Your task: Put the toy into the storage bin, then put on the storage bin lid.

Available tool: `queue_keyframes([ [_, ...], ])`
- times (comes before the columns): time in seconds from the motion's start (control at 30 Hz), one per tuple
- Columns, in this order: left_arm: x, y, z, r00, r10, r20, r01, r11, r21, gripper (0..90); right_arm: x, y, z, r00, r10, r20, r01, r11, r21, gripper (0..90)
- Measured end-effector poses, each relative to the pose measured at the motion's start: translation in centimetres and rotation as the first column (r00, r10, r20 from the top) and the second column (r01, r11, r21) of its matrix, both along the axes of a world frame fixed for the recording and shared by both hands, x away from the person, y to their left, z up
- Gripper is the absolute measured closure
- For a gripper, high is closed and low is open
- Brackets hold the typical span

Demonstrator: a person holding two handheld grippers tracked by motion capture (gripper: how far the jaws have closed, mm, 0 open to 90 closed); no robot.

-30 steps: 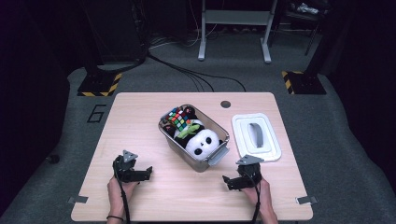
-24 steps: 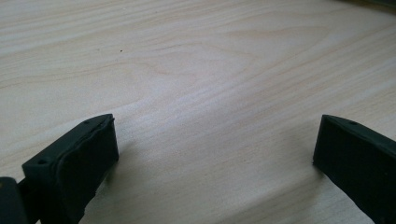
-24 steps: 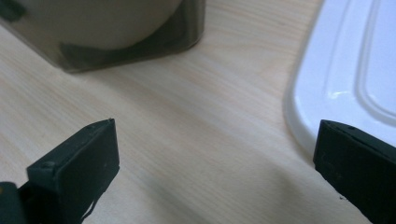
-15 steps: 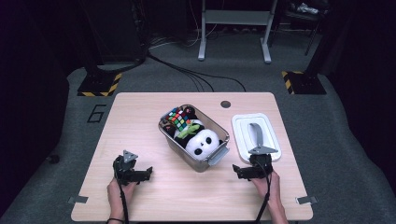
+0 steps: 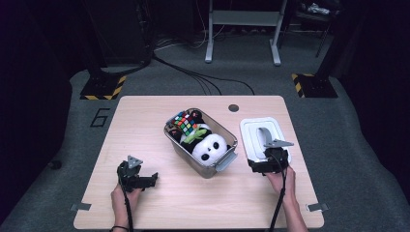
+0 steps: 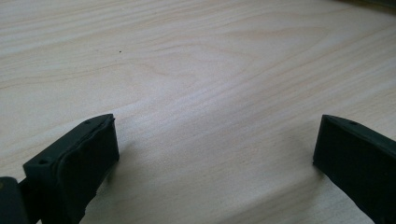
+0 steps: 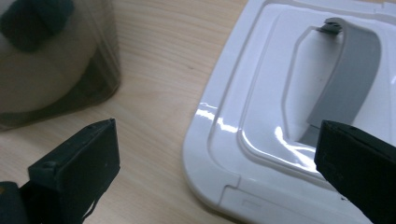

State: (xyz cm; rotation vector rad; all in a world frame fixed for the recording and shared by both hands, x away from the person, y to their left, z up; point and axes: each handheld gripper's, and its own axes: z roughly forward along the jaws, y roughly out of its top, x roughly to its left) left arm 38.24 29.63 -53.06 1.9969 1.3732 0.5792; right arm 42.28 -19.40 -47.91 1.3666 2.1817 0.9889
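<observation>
High view puts the white lid (image 5: 265,138) flat on the table, right of the toy-filled bin (image 5: 200,144); right gripper (image 7: 219,154), jaws spread, reaches its near edge; left gripper (image 6: 215,149) spread, idle; lid not yet grasped, bin uncovered.

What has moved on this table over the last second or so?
The right gripper travelled forward from the table's near edge to the near corner of the white lid, jaws open around that corner, nothing grasped yet. The left gripper stayed put, open over bare table. The bin of toys and the lid have not shifted.
</observation>
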Motion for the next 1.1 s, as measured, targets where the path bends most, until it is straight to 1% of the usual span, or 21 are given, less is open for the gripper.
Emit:
queue_keyframes([
  [0.1, 0.0, 0.0, 0.0, 1.0, 0.0, 0.0, 0.0, 1.0, 0.0, 0.0, 0.5, -0.5, 0.2, 0.9997, -0.023, -0.006, 0.023, 1.0, 0.005, 0.0],
  [0.23, 0.0, 0.0, 0.0, 1.0, 0.001, 0.001, -0.001, 1.0, -0.002, 0.0, 1.5, -1.2, 0.1, 0.999, -0.045, 0.002, 0.045, 0.999, -0.023, 0.0],
  [0.27, 0.0, 0.0, 0.0, 1.0, 0.001, 0.001, -0.001, 1.0, -0.001, 0.0, 1.8, -1.2, 0.0, 0.9982, -0.059, -0.014, 0.058, 0.998, -0.016, 0.0],
  [0.3, 0.0, 0.0, 0.0, 1.0, 0.0, 0.001, 0.0, 1.0, 0.0, 0.0, 2.2, -1.5, -0.1, 0.9981, -0.06, -0.015, 0.059, 0.998, -0.028, 0.0],
  [0.33, 0.0, 0.0, 0.0, 1.0, 0.001, 0.001, -0.001, 1.0, -0.002, 0.0, 2.6, -1.5, -0.2, 0.9968, -0.076, -0.024, 0.076, 0.997, -0.022, 0.1],
  [0.4, 0.0, 0.0, 0.0, 1.0, 0.0, 0.001, 0.0, 1.0, -0.001, 0.0, 3.4, -1.8, -0.4, 0.9955, -0.091, -0.026, 0.091, 0.996, -0.017, 1.0],
  [0.47, 0.0, 0.0, 0.0, 1.0, -0.001, 0.001, 0.001, 1.0, 0.001, 0.0, 4.3, -2.0, -0.6, 0.9941, -0.1, -0.043, 0.099, 0.995, -0.016, 1.2],
  [0.57, 0.0, 0.0, 0.0, 1.0, -0.002, -0.003, 0.002, 1.0, 0.002, 0.0, 5.7, -2.2, -0.9, 0.9915, -0.121, -0.047, 0.12, 0.992, -0.027, 2.5],
  [0.63, 0.0, 0.0, 0.1, 1.0, -0.003, -0.005, 0.003, 1.0, 0.005, 0.0, 6.5, -2.3, -1.0, 0.9896, -0.126, -0.068, 0.125, 0.992, -0.02, 3.9],
  [0.7, 0.0, 0.0, 0.0, 1.0, -0.001, 0.002, 0.001, 1.0, 0.001, 0.0, 7.1, -2.2, -1.0, 0.9871, -0.151, -0.052, 0.149, 0.988, -0.037, 10.9],
  [0.73, 0.0, 0.0, 0.0, 1.0, -0.002, 0.0, 0.002, 1.0, 0.002, 0.0, 7.5, -2.3, -1.0, 0.986, -0.155, -0.061, 0.153, 0.988, -0.031, 15.7],
  [0.77, 0.0, 0.0, 0.0, 1.0, -0.002, 0.0, 0.002, 1.0, 0.002, 0.0, 7.7, -2.3, -1.0, 0.9841, -0.164, -0.069, 0.163, 0.986, -0.021, 18.3],
  [0.8, 0.0, 0.0, 0.0, 1.0, -0.002, -0.001, 0.002, 1.0, 0.003, 0.0, 7.9, -2.3, -1.1, 0.9832, -0.168, -0.072, 0.166, 0.986, -0.031, 21.2],
  [0.83, 0.0, 0.0, 0.0, 1.0, -0.002, 0.0, 0.002, 1.0, 0.002, 0.0, 8.1, -2.3, -1.2, 0.9829, -0.165, -0.081, 0.163, 0.986, -0.035, 26.0],
  [0.87, 0.0, 0.0, 0.0, 1.0, -0.002, 0.0, 0.002, 1.0, 0.003, 0.0, 8.3, -2.2, -1.3, 0.9808, -0.177, -0.081, 0.173, 0.983, -0.06, 30.9],
  [0.9, 0.0, 0.0, 0.0, 1.0, -0.002, 0.0, 0.002, 1.0, 0.002, 0.0, 8.4, -2.2, -1.4, 0.9802, -0.182, -0.077, 0.177, 0.982, -0.072, 33.7],
  [1.0, 0.0, 0.0, 0.0, 1.0, -0.003, 0.0, 0.003, 1.0, 0.003, 0.0, 8.7, -2.3, -1.8, 0.9798, -0.184, -0.078, 0.178, 0.981, -0.08, 43.7],
  [1.03, 0.1, 0.0, 0.0, 1.0, -0.002, 0.001, 0.002, 1.0, 0.002, 0.0, 8.7, -2.3, -1.9, 0.9777, -0.194, -0.081, 0.188, 0.979, -0.079, 47.9],
  [1.07, 0.1, 0.0, 0.0, 1.0, -0.002, 0.001, 0.002, 1.0, 0.002, 0.0, 8.8, -2.3, -2.0, 0.9767, -0.198, -0.082, 0.192, 0.978, -0.079, 53.6],
  [1.1, 0.1, 0.0, 0.0, 1.0, -0.004, 0.002, 0.004, 1.0, 0.003, 0.0, 8.8, -2.3, -2.1, 0.9741, -0.213, -0.076, 0.206, 0.975, -0.081, 60.5],
])
